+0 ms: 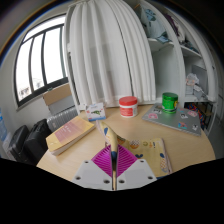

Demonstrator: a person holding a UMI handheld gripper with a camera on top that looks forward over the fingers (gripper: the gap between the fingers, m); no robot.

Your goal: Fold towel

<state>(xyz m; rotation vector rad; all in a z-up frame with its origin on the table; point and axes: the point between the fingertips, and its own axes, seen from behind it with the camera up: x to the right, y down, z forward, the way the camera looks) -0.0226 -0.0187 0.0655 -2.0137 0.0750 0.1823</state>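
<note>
My gripper is shut, its two magenta pads pressed together on a thin beige strip of cloth, the towel, seen edge-on. The strip runs up from between the fingertips and ends just ahead of them over the light wooden table. The rest of the towel is hidden by the fingers. The gripper is held above the table's near part.
Beyond the fingers stand a white tub with a red lid and a green cup. A patterned mat lies to the right and a flat box to the left. A white curtain, a window and shelves are behind.
</note>
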